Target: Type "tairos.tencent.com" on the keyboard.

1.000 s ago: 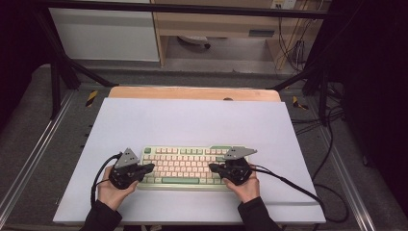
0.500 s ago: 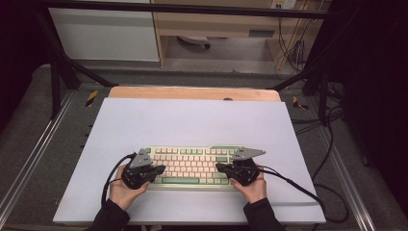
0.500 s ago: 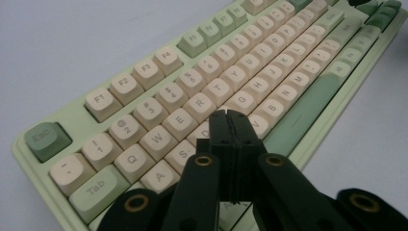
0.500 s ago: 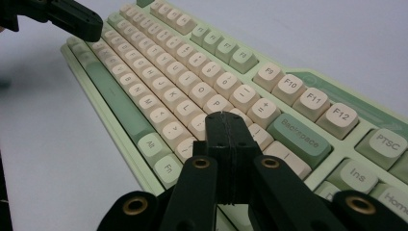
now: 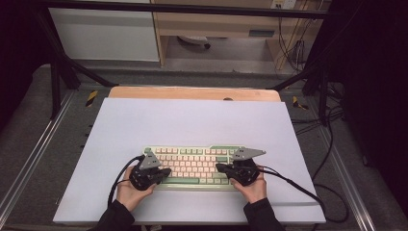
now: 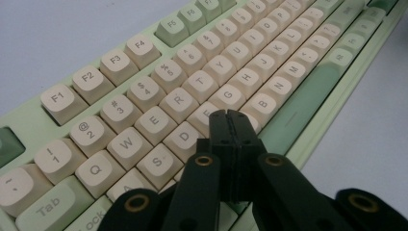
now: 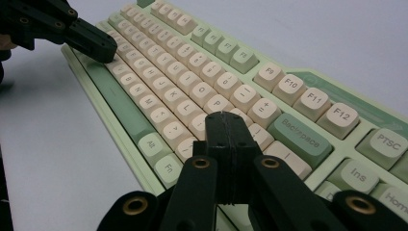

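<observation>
Over the near edge of the white-topped bench (image 5: 192, 120), I hold my 2 grippers above a pale green keyboard (image 5: 197, 163) with cream keys, which lies flat toward my side of the sheet, its long side running across in front of me. My left gripper (image 6: 230, 115) hangs over the keyboard's left half, fingers (image 6: 221, 139) pressed flat together with nothing between them, their tips above the middle letter rows near the F and the key beside it (whether they touch a key I cannot tell). My right gripper (image 7: 226, 118) is above the right half, its fingers (image 7: 219, 144) likewise closed on each other and empty, tips over the keys just short of the green Backspace key (image 7: 299, 137). From the high view, my left hand (image 5: 129, 192) and right hand (image 5: 252, 187) come in from the bottom edge, each wrapped around its black gripper body, with a cable trailing off each one. From the right gripper view, my left gripper sits farther off at the top left, its black tip just above the letter rows beside the long green space bar (image 7: 118, 103). Beyond the sheet, a strip of bare wood (image 5: 192, 93) runs along the far edge.
</observation>
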